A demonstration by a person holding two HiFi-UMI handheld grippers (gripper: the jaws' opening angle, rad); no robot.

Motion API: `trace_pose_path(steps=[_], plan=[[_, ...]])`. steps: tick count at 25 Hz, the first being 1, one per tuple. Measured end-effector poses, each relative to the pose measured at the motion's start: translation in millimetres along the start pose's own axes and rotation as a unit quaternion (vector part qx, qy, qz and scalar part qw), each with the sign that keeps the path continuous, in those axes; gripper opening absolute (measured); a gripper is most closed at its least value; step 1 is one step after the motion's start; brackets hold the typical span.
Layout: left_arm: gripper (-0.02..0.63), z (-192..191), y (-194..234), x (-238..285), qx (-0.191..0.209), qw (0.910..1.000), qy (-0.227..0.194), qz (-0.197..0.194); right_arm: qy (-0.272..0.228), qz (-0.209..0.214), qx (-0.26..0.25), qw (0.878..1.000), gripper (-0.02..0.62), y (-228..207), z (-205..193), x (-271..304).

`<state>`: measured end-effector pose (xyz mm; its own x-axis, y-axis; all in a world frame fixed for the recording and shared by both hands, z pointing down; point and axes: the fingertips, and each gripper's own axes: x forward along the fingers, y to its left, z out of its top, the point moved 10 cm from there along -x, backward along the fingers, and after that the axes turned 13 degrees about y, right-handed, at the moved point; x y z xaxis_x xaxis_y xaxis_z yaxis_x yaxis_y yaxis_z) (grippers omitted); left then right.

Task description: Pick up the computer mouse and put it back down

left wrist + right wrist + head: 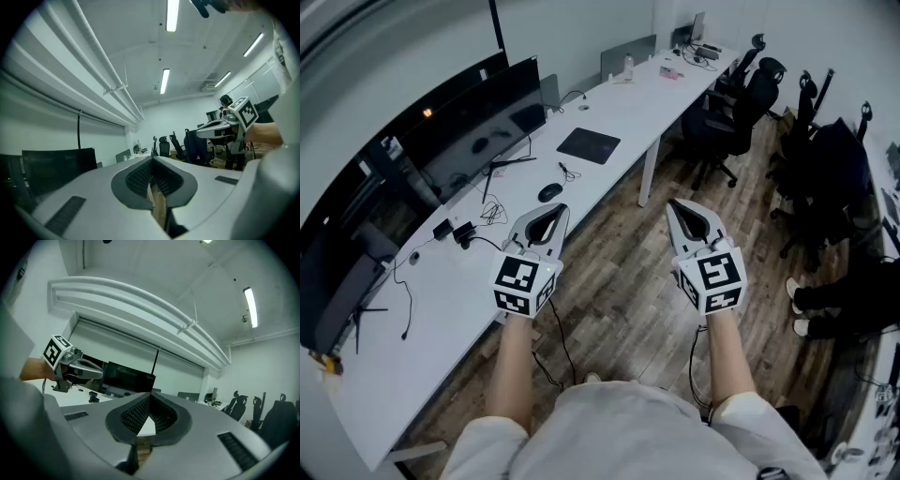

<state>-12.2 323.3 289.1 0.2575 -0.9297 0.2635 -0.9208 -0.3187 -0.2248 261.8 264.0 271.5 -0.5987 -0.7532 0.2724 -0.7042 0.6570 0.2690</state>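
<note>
One mouse point(549, 192) on my feed: small, black, oval, sitting on the long white table point(441, 309) near the single dark mouse pad point(589, 145). Two grippers. The left gripper point(559, 209) is near the mouse but not touching it, jaws pinched together on nothing. The right gripper point(672, 203) is over the wood floor point(619, 281), closed and empty too

The computer mouse point(549, 191) is small, dark and oval, lying flat and right way up on the white desk point(609, 103). It sits off the black mouse pad point(589, 145), near that pad's nearer corner, on the side toward the person, touched by nothing.
</note>
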Motion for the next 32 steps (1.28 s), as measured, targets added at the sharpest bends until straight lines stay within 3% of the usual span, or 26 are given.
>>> trace_pose_path(steps=[12, 17, 24, 32], plan=[[0.017, -1, -31, 19, -0.008, 0.9995, 0.016, 0.025, 0.031, 0.042, 0.002, 0.999, 0.012, -31, -30, 20], [0.017, -6, -23, 38, -0.018, 0.9991, 0.022, 0.032, 0.028, 0.047, 0.022, 0.998, 0.011, -44, -37, 38], [0.017, -21, 25, 91, -0.023, 0.9986, 0.028, 0.039, 0.039, 0.057, 0.019, 0.997, 0.011, -60, -33, 107], [0.017, -27, 135, 179, -0.035, 0.9981, 0.039, 0.032, 0.039, 0.048, 0.013, 0.998, 0.012, -89, 8, 228]])
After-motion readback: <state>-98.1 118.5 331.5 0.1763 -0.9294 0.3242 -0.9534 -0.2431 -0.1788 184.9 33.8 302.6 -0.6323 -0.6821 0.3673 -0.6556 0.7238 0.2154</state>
